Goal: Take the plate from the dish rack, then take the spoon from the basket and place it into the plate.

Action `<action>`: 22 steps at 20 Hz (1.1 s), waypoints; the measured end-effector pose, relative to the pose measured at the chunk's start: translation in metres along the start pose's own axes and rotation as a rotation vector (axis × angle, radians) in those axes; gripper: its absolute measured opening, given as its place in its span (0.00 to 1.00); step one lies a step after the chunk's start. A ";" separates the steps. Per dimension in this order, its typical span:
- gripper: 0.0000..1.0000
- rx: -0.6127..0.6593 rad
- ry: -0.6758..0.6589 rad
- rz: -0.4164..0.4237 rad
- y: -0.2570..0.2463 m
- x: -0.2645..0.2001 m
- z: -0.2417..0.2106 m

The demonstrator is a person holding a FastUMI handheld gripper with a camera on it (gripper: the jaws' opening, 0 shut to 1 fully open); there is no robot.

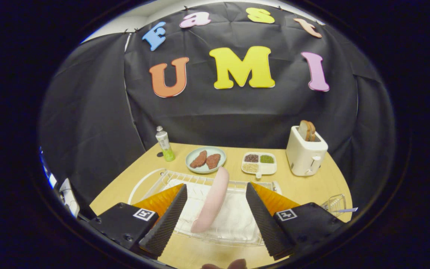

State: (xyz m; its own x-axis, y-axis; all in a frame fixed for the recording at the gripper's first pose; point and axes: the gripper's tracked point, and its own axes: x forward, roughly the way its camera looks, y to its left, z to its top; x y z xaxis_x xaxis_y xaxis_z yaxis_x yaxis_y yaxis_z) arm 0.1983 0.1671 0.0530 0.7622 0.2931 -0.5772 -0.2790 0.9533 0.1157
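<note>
- Gripping has not begun: the tongs stand wide apart, with neither finger touching anything.
- The pink plate stands on edge in the white wire dish rack, leaning slightly and seen edge-on, in the gap between the two fingers; whether the fingertips have reached its level or sit short of it cannot be told.
- The step in hand appears to be the approach to the plate. To do it well, keep the plate rim centred in the gap, bring both fingers level with its upper half, then close so that each finger presses a flat face, not the thin rim.
- Lift along the plate's own lean, so that the lower edge clears the rack wires without catching.
- The rack's near rail lies close under the fingers; a low approach risks striking it.
- A white mat lines the rack floor.
- Bare surface lies to the right of the rack and gives room to set the plate down.
- The wire basket sits beyond the right finger at the surface edge, with the spoon handle protruding from it.
- Farther off stand a bottle, a dish of meat, a divided tray and a toaster, all well apart from the rack's working zone.
</note>
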 end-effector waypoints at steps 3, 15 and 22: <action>1.00 0.045 0.124 -0.010 -0.003 0.032 -0.010; 0.60 0.217 0.350 -0.027 0.013 0.087 -0.038; 0.41 0.214 0.406 -0.180 0.001 0.075 -0.033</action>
State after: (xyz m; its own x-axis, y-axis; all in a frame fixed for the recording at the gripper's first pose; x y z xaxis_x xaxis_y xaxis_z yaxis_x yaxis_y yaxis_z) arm 0.2359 0.1876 -0.0164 0.4862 0.1109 -0.8668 -0.0055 0.9923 0.1239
